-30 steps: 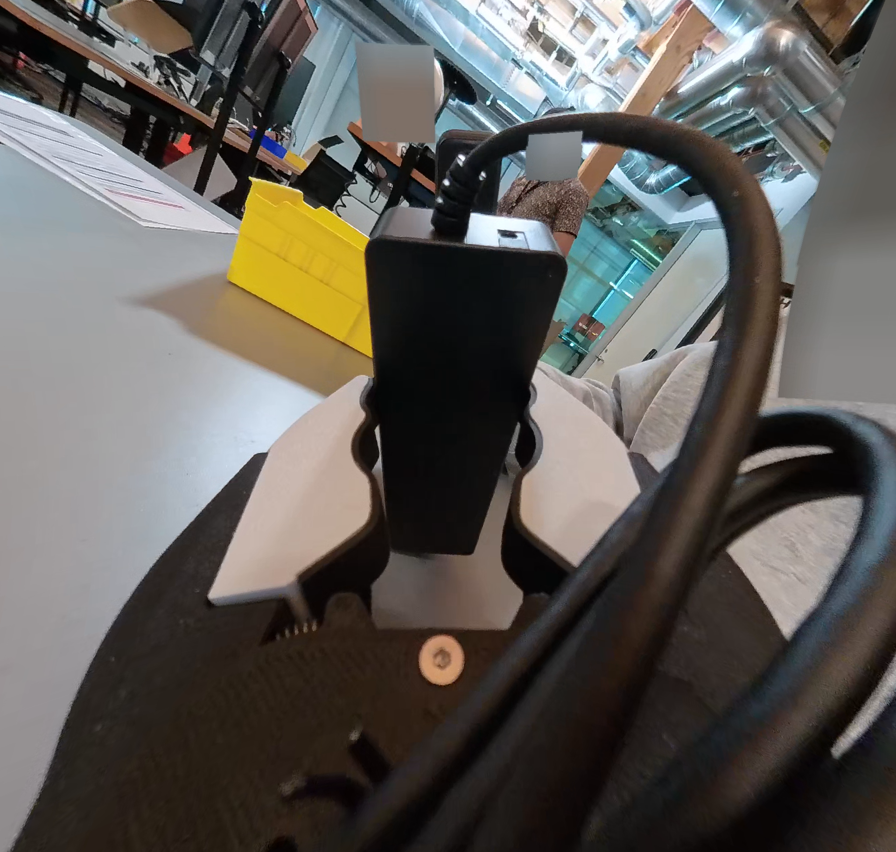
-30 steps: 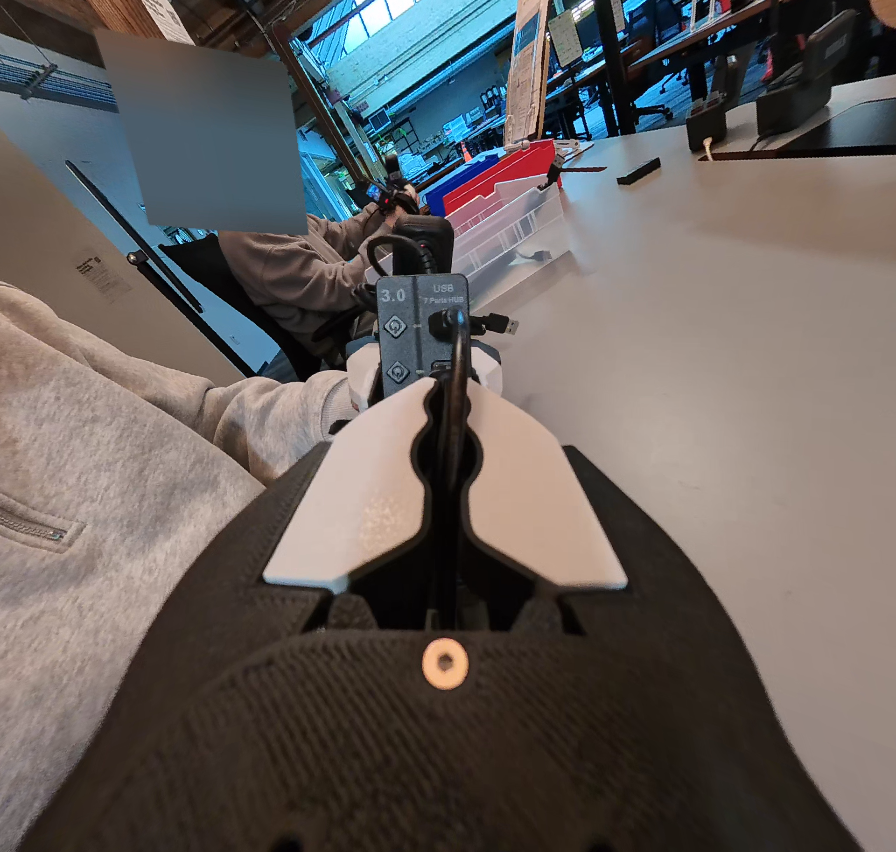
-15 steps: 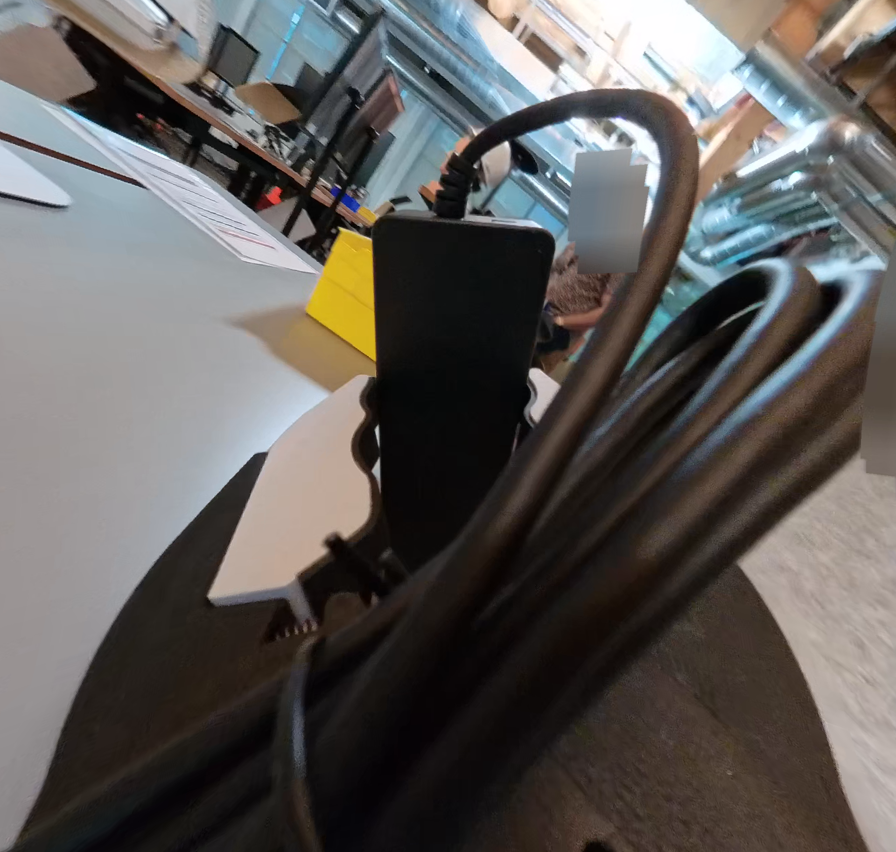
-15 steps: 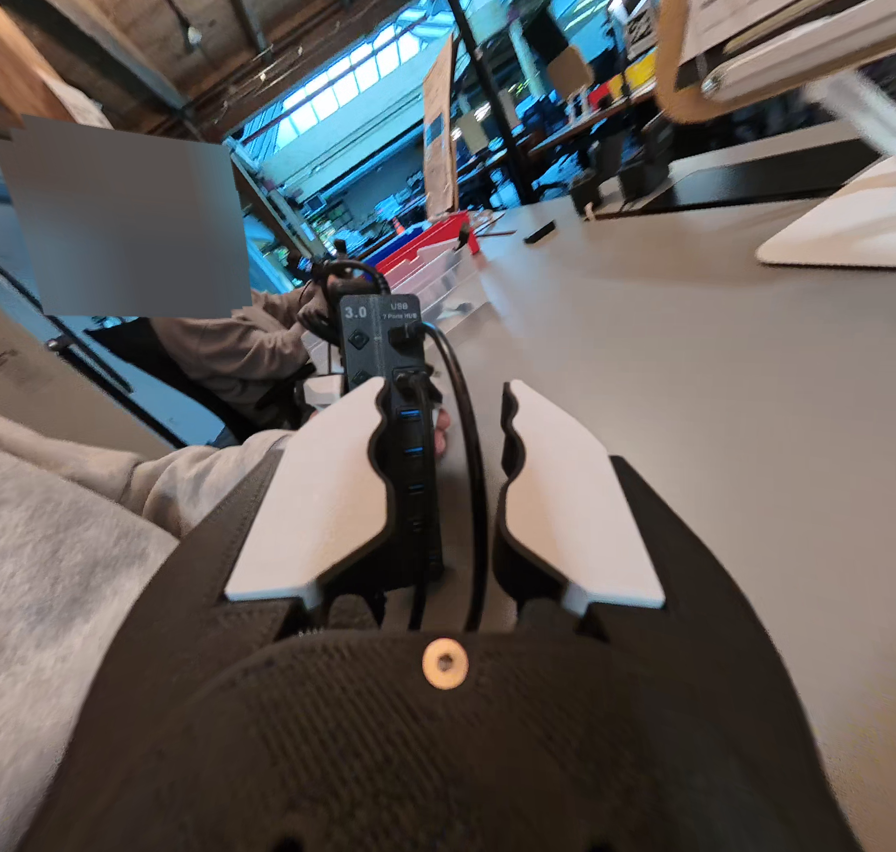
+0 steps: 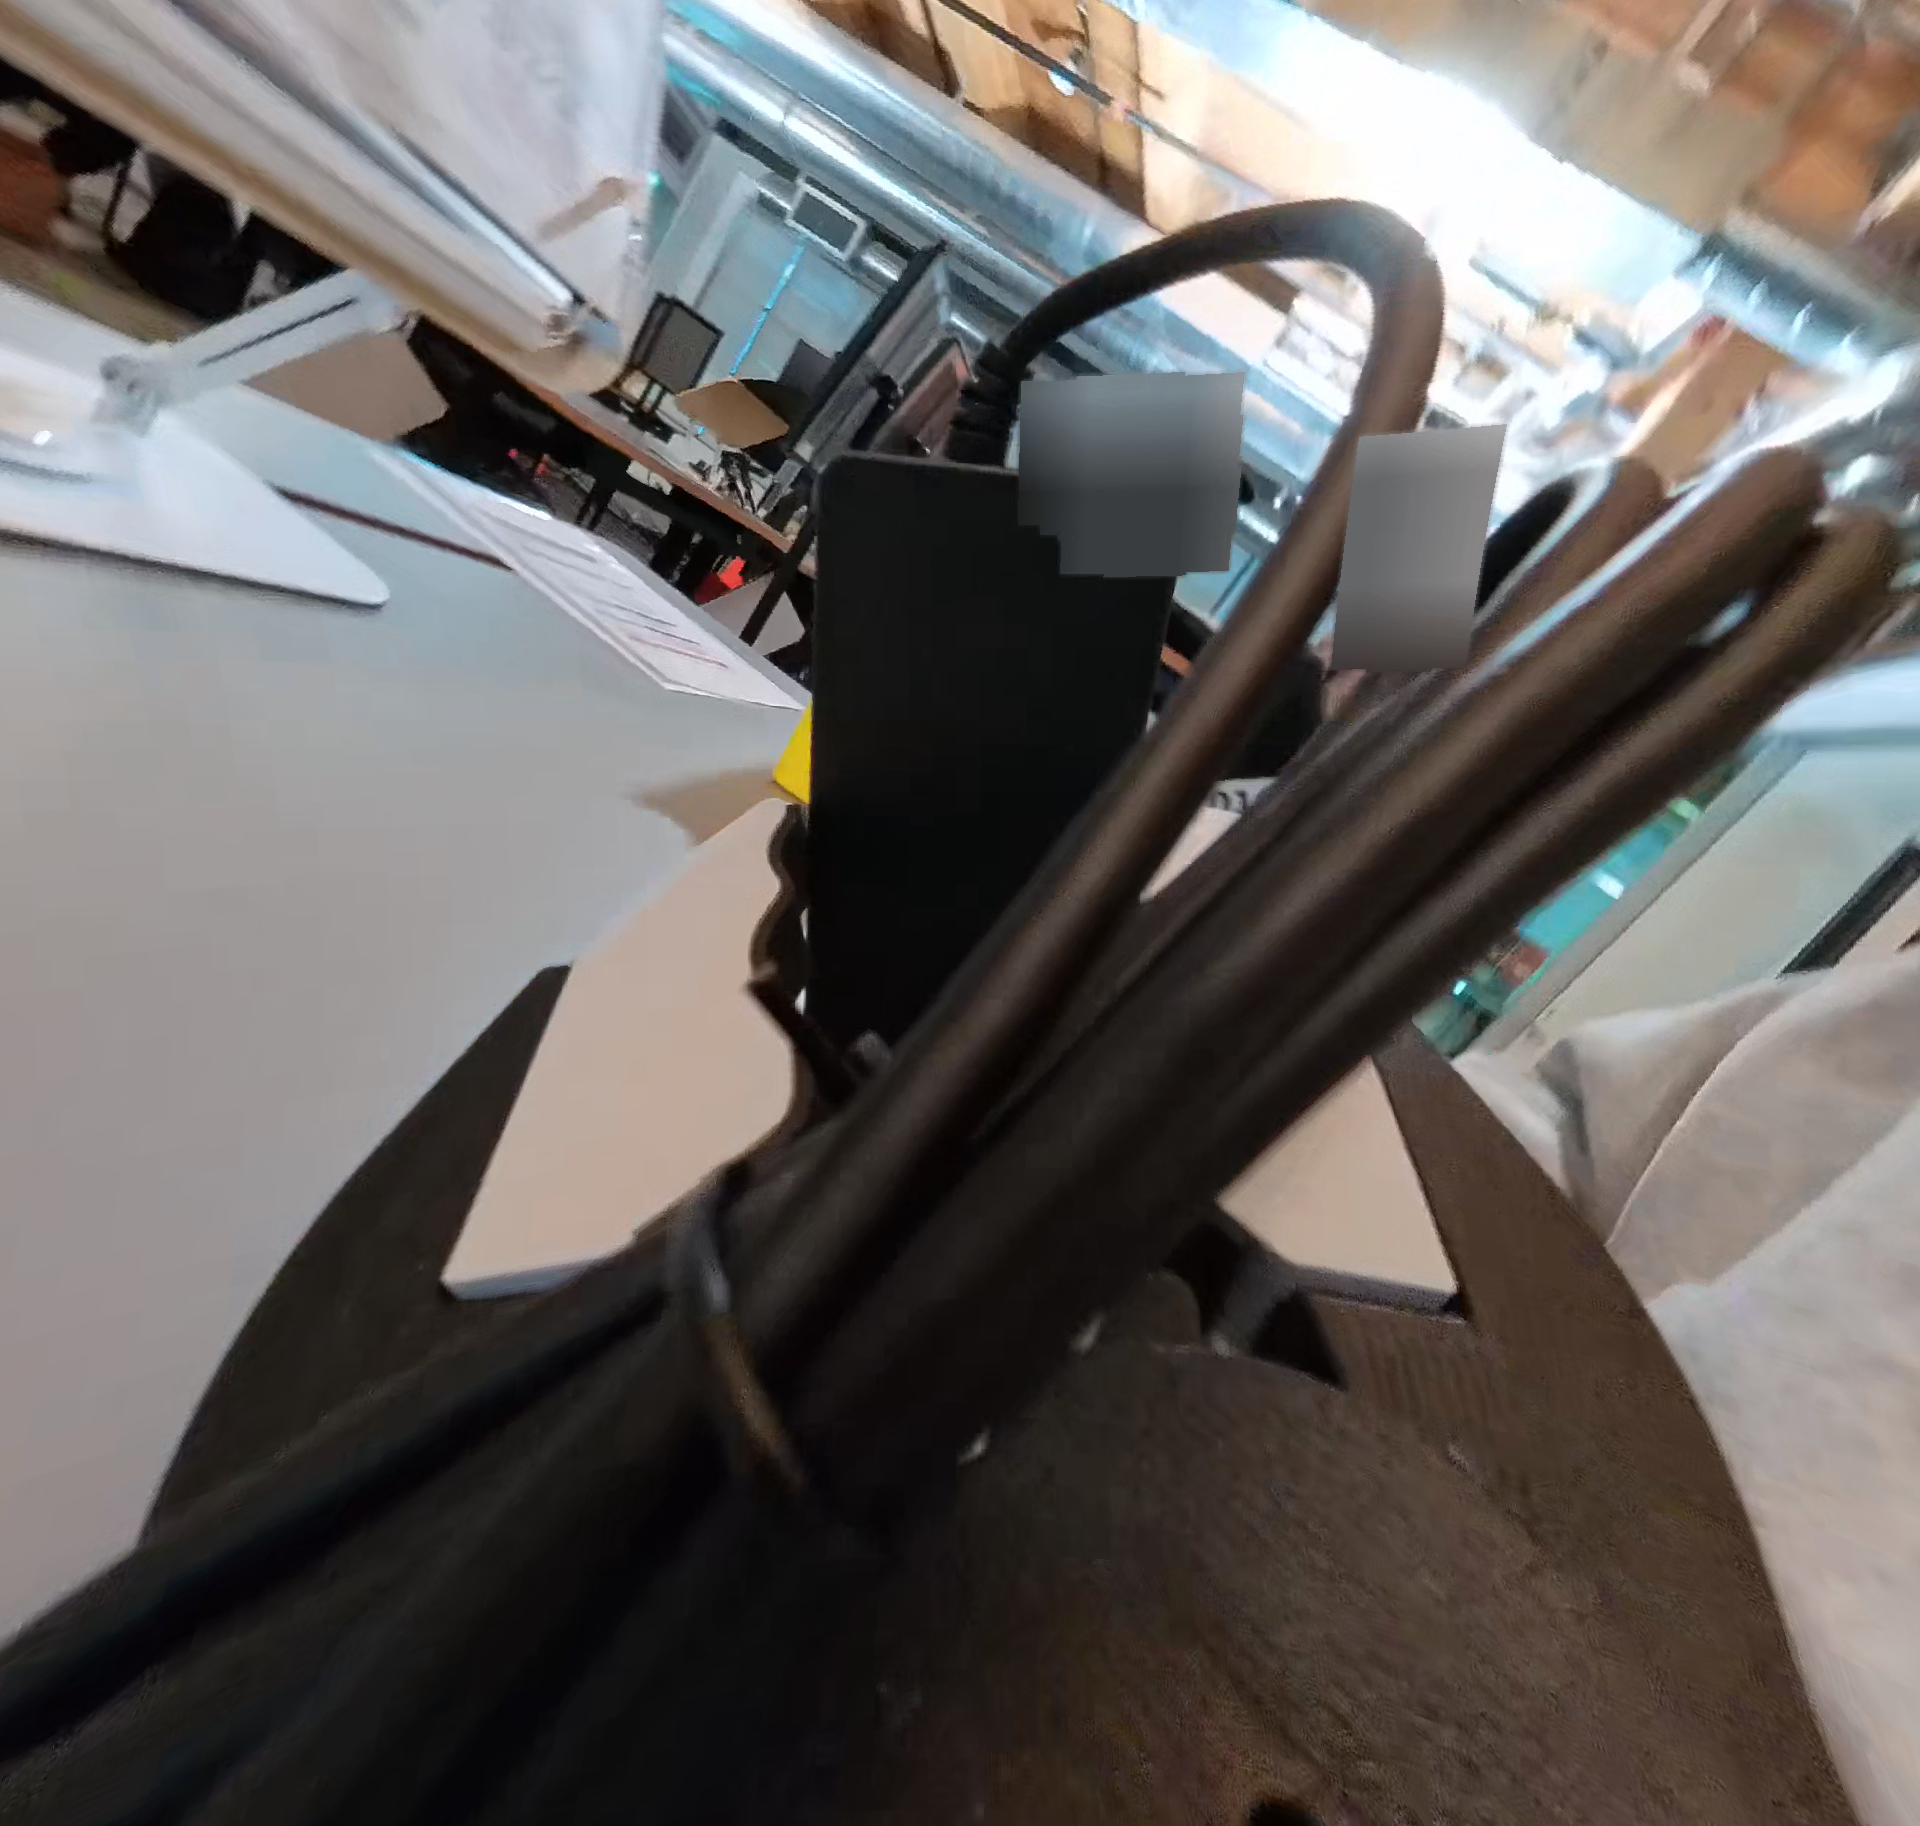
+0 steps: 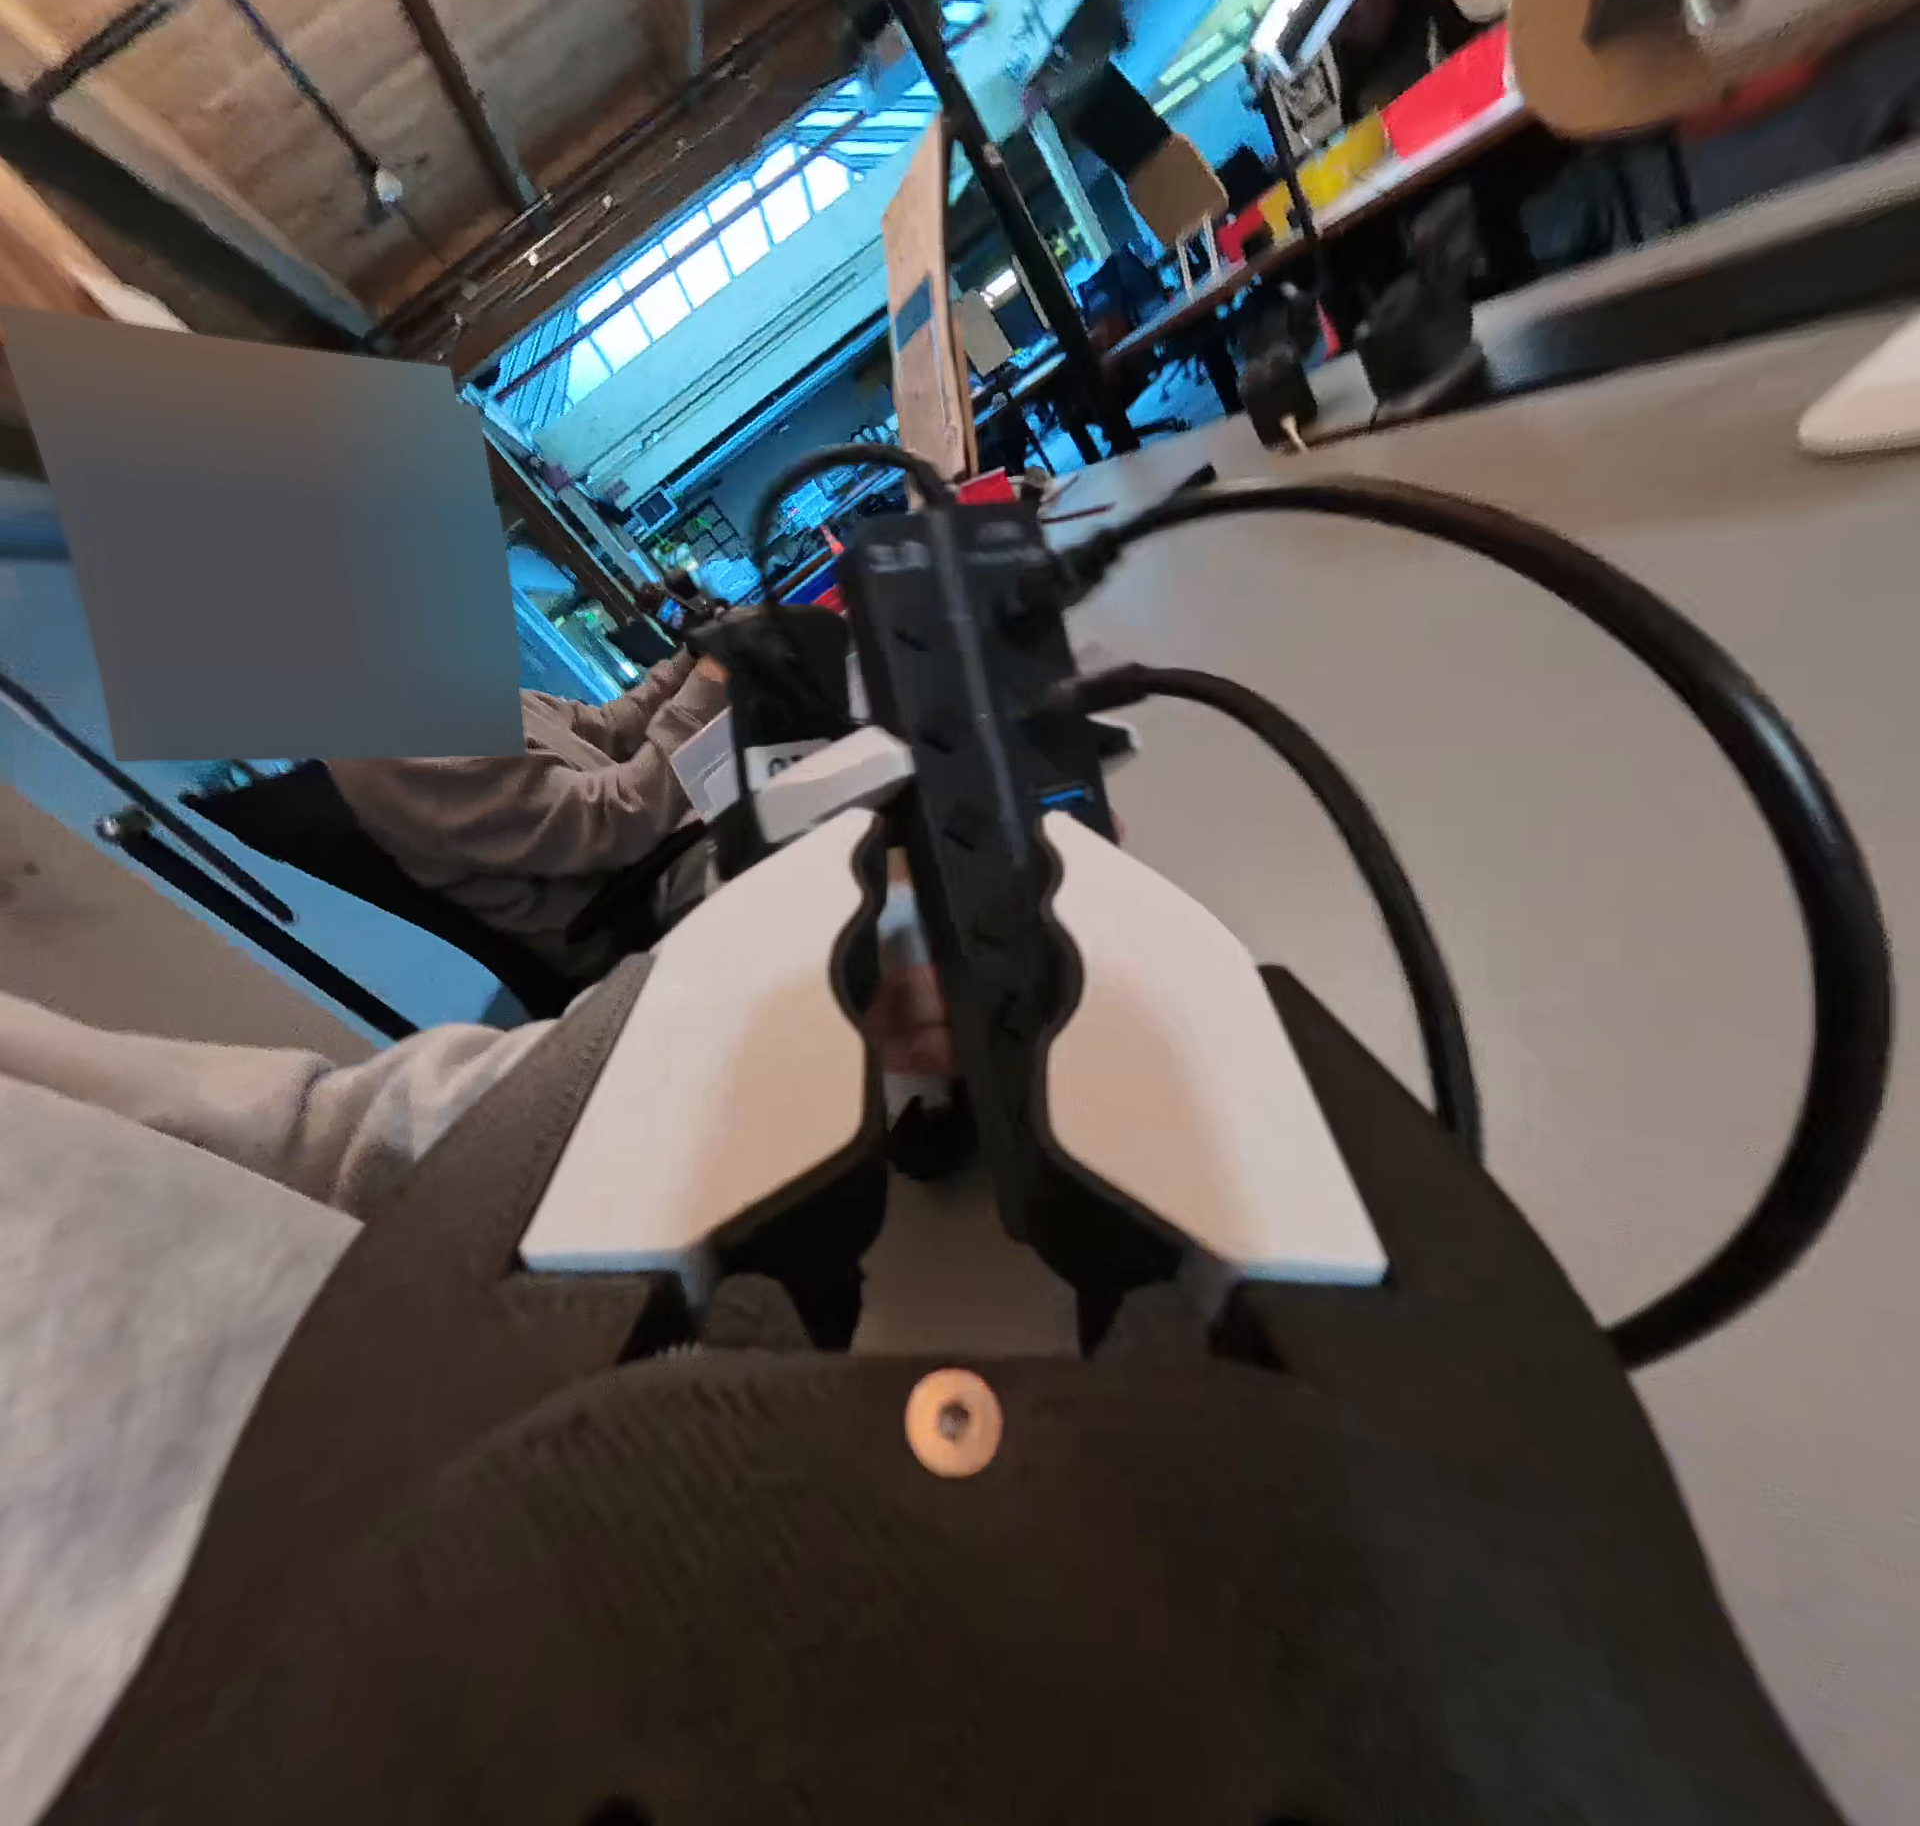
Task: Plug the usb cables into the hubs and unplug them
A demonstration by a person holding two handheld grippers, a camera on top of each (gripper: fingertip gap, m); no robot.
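In the left wrist view my left gripper (image 5: 966,841) is shut on a black USB hub (image 5: 966,716) that stands upright between its white fingers (image 5: 644,1049). A tied bundle of thick black cable (image 5: 1351,841) lies across the gripper in front. In the right wrist view the same hub (image 6: 956,737) shows edge-on, with the left gripper (image 6: 821,779) holding it farther off. My right gripper (image 6: 956,903) has its jaws around the hub's near end. The right finger touches the hub and a small gap shows on the left. Two black cables (image 6: 1351,841) are plugged into the hub's side and loop right.
The grey table (image 5: 260,893) spreads left, with a white monitor base (image 5: 208,529), a paper sheet (image 5: 623,613) and a corner of a yellow bin (image 5: 795,768). A person in a grey sleeve (image 6: 540,820) sits at the table's edge. Dark devices (image 6: 1413,342) stand at the far edge.
My right gripper let go of the cable, opened wide, then narrowed around the hub's near end. The left gripper swung with the hub, and the cable bundle moved across its view.
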